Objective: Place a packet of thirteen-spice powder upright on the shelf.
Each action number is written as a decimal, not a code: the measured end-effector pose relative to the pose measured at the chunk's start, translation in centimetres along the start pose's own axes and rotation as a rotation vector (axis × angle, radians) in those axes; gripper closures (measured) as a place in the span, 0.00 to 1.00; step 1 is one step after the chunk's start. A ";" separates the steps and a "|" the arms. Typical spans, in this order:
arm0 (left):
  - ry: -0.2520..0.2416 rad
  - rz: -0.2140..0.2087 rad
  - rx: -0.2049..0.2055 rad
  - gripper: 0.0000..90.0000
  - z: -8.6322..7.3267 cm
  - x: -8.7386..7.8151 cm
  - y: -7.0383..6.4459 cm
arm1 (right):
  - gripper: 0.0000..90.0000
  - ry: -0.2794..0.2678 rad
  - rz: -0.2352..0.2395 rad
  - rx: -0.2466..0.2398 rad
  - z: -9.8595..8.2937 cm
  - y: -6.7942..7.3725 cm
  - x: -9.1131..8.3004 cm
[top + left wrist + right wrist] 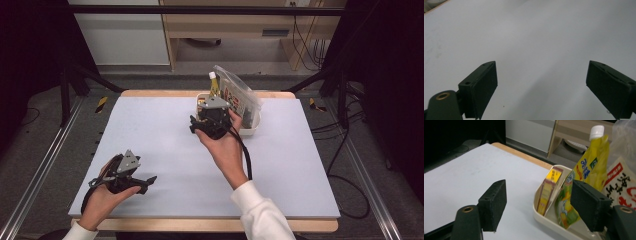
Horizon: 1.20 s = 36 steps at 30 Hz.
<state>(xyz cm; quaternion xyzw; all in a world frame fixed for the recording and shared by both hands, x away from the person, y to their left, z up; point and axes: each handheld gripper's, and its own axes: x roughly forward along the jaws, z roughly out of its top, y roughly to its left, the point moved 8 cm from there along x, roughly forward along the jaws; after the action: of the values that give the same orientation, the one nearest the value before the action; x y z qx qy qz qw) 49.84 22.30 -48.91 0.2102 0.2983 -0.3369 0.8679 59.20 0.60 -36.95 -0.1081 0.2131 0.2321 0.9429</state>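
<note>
Left gripper (150, 180) near table's (165, 150) front-left corner, jaws wide apart, nothing between. Right gripper (193, 125) just left of the cream tray (252, 129) at the table's far edge, jaws spread, empty. In the tray: small yellow box (548, 190), green-yellow pouch (564, 207), yellow spout pouch (592, 162), clear bag (239, 92).

From above, my right gripper (201, 123) is blocking the near end of the white bin (252, 127). In the right gripper view its jaw is covering part of the green-and-yellow pouch (564, 207), and the red-lettered packet (621, 187) is running off the right edge, its print unreadable.
</note>
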 end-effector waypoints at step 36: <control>0.000 0.024 -0.022 0.06 -0.6 -0.2 1.1 | 0.11 0.089 -0.056 0.112 -14.3 -8.4 -4.3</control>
<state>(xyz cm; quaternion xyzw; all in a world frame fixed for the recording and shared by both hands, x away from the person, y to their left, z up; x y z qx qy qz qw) 50.27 23.53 -49.02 0.2044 0.2993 -0.3231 0.8742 54.73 -12.69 -46.83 -0.0714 0.2641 0.1883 0.9432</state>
